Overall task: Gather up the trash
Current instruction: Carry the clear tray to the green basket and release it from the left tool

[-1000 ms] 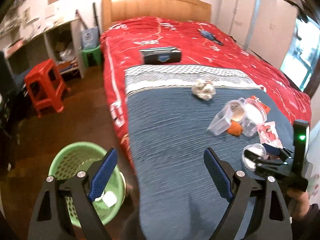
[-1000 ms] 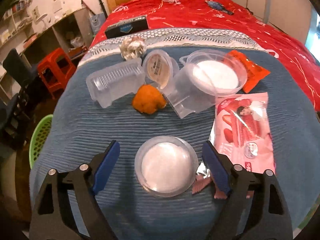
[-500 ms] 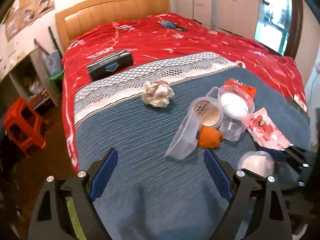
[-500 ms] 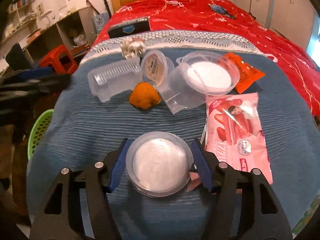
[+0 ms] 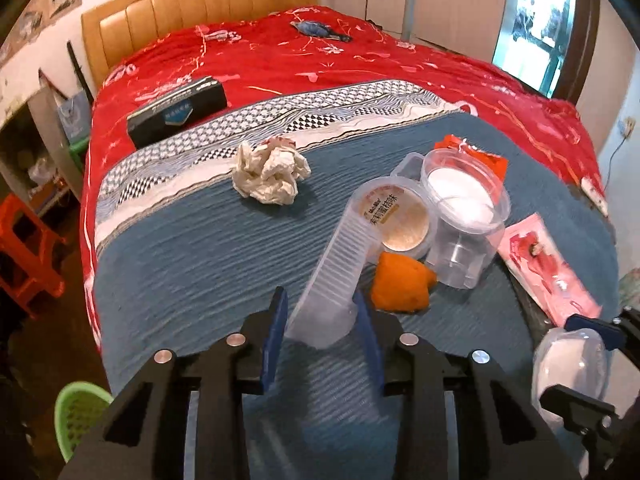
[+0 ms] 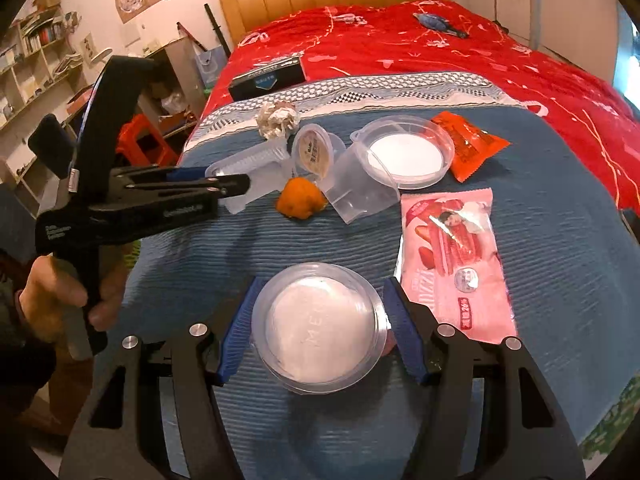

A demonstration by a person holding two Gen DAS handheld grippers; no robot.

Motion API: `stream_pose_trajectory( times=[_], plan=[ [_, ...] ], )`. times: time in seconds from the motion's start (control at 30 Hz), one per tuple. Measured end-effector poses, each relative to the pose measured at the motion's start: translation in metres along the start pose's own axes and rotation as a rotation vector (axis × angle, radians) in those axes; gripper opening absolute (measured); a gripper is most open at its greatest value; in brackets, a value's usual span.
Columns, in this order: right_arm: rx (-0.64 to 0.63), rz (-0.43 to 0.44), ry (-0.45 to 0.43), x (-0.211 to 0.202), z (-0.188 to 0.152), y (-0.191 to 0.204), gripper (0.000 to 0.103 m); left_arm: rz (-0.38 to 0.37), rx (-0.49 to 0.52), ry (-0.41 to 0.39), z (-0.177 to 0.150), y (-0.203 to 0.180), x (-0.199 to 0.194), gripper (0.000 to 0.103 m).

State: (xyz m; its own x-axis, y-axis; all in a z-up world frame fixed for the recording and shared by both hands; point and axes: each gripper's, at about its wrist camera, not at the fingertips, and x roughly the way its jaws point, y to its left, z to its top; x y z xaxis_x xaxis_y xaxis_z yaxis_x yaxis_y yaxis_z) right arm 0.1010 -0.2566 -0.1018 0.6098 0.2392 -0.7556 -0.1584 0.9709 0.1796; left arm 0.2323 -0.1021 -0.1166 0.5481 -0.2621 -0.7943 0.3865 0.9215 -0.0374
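Note:
My left gripper [image 5: 320,322] has its jaws closing on the near end of a clear ribbed plastic tray [image 5: 340,256], and both blue pads sit against its sides. The tray leans on a small yellow-lidded cup [image 5: 396,220] on the blue blanket. In the right wrist view the left gripper [image 6: 230,184] reaches in from the left onto the tray [image 6: 256,160]. My right gripper [image 6: 320,292] is shut on a round clear lidded cup [image 6: 316,332], held just above the blanket. The green basket [image 5: 80,416] stands on the floor at lower left.
Loose on the blanket are crumpled paper [image 5: 272,172], an orange peel piece [image 5: 400,284], a large clear tub [image 5: 464,204], an orange wrapper [image 5: 476,152] and a pink wrapper [image 6: 452,256]. A black box [image 5: 176,112] rests on the red quilt. A red stool [image 5: 24,248] stands left of the bed.
My left gripper swung from over the green basket to the bed, dropped, and closed around the ribbed tray. My right gripper closed on the round cup and rose a little.

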Motion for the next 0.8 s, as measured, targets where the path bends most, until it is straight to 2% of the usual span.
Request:
stream_pose_trajectory(
  times=[0.2,0.47,0.8],
  plan=[
    [0.013,0.025,-0.020,-0.011,-0.001,0.010,0.063,-0.044,-0.082,-0.044,-0.016,0.021,-0.038,0.034],
    [-0.039,0.065,-0.023,-0.016,-0.001,0.044,0.063,-0.044,-0.185,-0.122,-0.050,0.052,-0.100,0.034],
    [-0.127,0.123,-0.035,-0.018,0.006,0.092,0.063,0.042,-0.329,-0.185,-0.104,0.108,-0.164,0.034]
  ],
)
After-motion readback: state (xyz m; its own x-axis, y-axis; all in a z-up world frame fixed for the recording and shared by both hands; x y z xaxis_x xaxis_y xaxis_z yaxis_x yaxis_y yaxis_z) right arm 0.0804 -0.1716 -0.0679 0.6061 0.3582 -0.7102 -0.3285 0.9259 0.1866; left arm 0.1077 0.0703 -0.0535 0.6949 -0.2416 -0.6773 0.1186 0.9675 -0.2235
